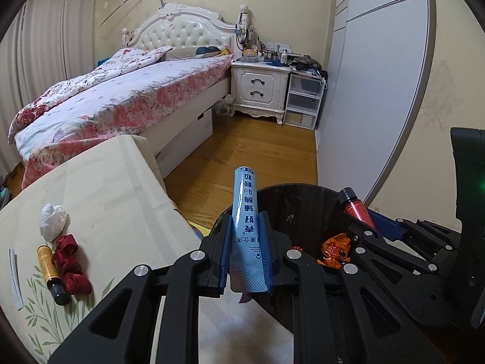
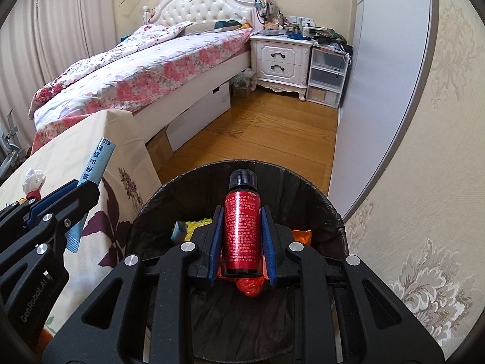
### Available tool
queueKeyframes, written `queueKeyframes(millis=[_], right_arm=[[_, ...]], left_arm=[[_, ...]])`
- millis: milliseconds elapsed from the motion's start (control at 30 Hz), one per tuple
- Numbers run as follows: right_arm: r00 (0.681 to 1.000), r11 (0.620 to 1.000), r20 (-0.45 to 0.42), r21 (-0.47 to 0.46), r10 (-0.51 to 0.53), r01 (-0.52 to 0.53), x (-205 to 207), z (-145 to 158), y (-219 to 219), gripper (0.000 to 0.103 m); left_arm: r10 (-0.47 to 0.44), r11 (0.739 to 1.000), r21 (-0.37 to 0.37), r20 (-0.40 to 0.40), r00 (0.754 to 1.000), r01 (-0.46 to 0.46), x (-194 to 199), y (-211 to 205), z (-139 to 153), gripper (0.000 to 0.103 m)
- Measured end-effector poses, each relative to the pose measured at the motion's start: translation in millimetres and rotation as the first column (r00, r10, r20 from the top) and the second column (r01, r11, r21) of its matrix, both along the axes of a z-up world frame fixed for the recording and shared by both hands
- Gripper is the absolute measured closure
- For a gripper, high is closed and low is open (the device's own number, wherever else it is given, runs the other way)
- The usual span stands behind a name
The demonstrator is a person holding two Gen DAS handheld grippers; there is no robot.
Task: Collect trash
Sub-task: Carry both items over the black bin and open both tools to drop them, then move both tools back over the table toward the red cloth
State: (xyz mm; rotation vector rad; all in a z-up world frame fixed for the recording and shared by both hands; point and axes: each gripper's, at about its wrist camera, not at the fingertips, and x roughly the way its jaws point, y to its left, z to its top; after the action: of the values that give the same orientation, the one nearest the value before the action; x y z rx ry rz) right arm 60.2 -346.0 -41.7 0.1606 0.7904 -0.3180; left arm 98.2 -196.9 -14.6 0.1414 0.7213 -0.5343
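Bedroom floor of warm wood (image 1: 257, 151) runs from my trash bin up to a bed (image 1: 121, 91) with a pink floral cover and a white tufted headboard; beside the bed stands a white nightstand (image 1: 259, 91), its top crowded with small items too small to tell apart.

On my left is a table under a cream cloth (image 1: 100, 197) printed with leaves. Just beside it, below my tools, stands the round bin (image 2: 303, 188) lined with a black bag. Orange wrappers (image 1: 335, 248) lie inside it, with something yellow (image 2: 197, 224) toward its left wall.

My left gripper (image 1: 247, 221) is clamped on a pale blue tube (image 1: 245, 212) with blue lettering, its crimped end pointing toward me and the rest rising up between the fingers. It sits at the left rim of the bin, between table and bin opening.

My right gripper (image 2: 241, 215) is clenched on a red bottle (image 2: 241, 230) with a black cap, cap pointing away from me, held above the open bin.

Still on the cloth, at its near left part, lie a crumpled white tissue (image 1: 53, 221), a dark red wrapper (image 1: 69, 264) and, touching that wrapper's left side, a small amber bottle (image 1: 51, 273) with a dark cap. A thin white strip (image 1: 15, 279) lies farther left, apart from them.
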Motion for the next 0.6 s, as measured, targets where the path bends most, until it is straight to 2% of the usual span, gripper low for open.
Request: queueKeyframes(millis=[333,400,433,467,600], right_arm=[[0.999,0.999,0.004,0.008,-0.041,0.041,2,-5,-17,0.079],[0.999,0.999,0.008,0.014,-0.051,0.05,1,-6,-19,0.075],[0.998,0.998,0.011,0.012,-0.058,0.058,1,-5,-20,0.069],[0.998,0.998,0.016,0.009,-0.066,0.066,0,-5,-21,0.062],[0.997,0.997,0.019,0.01,-0.073,0.073,-1,-4,-22,0.061]], left_arm=[[-0.009,0.999,0.045,-0.035,0.999,0.011,11,-16,-14,0.083],[-0.008,0.998,0.057,-0.036,0.999,0.01,12,-18,-16,0.075],[-0.003,0.998,0.06,-0.036,0.999,0.005,12,-18,-16,0.065],[0.004,0.998,0.061,-0.036,0.999,-0.002,12,-16,-17,0.061],[0.022,0.999,0.048,-0.045,0.999,-0.02,15,-11,-17,0.052]])
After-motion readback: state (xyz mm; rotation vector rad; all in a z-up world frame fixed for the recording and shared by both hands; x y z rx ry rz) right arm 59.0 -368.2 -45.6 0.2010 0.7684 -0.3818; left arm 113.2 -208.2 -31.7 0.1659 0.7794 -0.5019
